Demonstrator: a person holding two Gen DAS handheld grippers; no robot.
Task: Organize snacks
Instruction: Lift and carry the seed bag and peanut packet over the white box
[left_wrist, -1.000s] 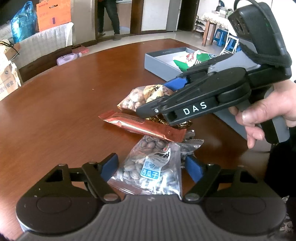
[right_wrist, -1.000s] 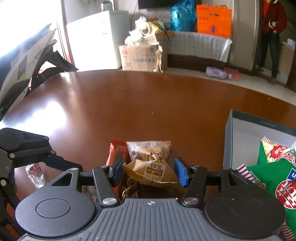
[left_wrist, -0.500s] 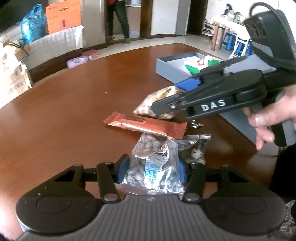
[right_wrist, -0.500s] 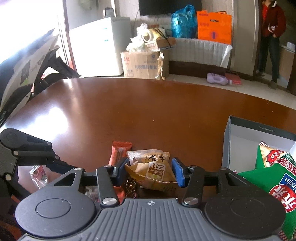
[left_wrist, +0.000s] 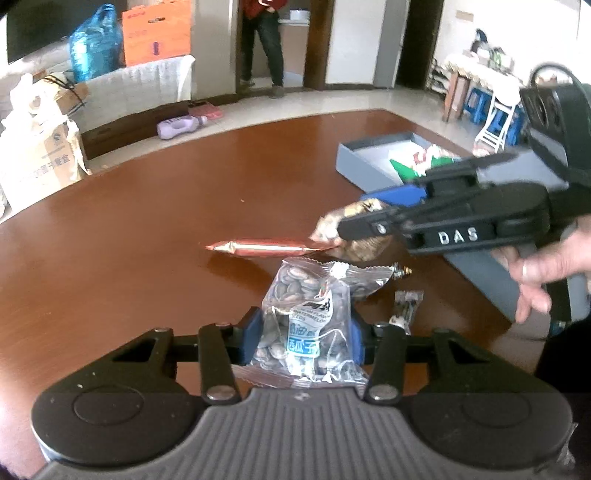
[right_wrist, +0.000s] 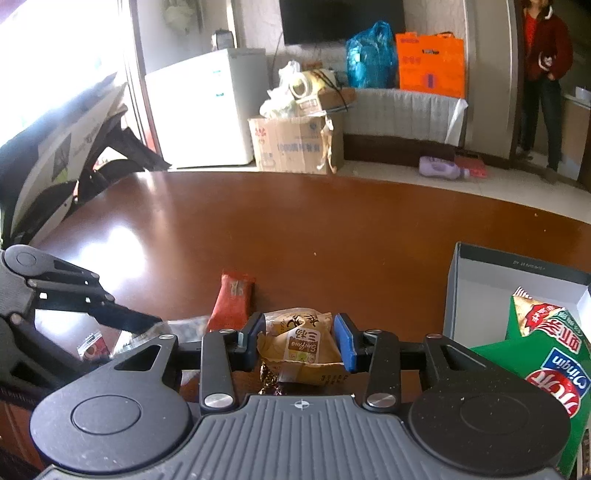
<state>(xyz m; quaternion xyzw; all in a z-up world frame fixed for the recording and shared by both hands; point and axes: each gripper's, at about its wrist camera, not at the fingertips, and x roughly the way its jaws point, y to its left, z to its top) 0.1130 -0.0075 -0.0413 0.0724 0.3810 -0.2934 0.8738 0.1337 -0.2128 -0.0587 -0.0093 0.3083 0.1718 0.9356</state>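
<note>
The clear seed packet (left_wrist: 306, 325), light, crinkly and slippery, sits pinched at its middle by the left tongs (left_wrist: 301, 338), whose jaws have just been closing. The right tongs (right_wrist: 301, 341), likewise closing, clamp the soft brown snack bag (right_wrist: 301, 343). Both point downward over the surface (left_wrist: 129, 229), near the grey box (right_wrist: 480, 291).

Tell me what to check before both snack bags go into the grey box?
1. Left gripper squeezing the seed bag: ok; jaws have just been closing on it.
2. Right gripper squeezing the brown bag: ok; jaws have just been closing on it.
3. Seed bag lifted off the table: cannot tell.
4. Room in the grey box: ok, bare floor beside the green bag.
5. Red bar stuck to the brown bag: cannot tell.
</note>
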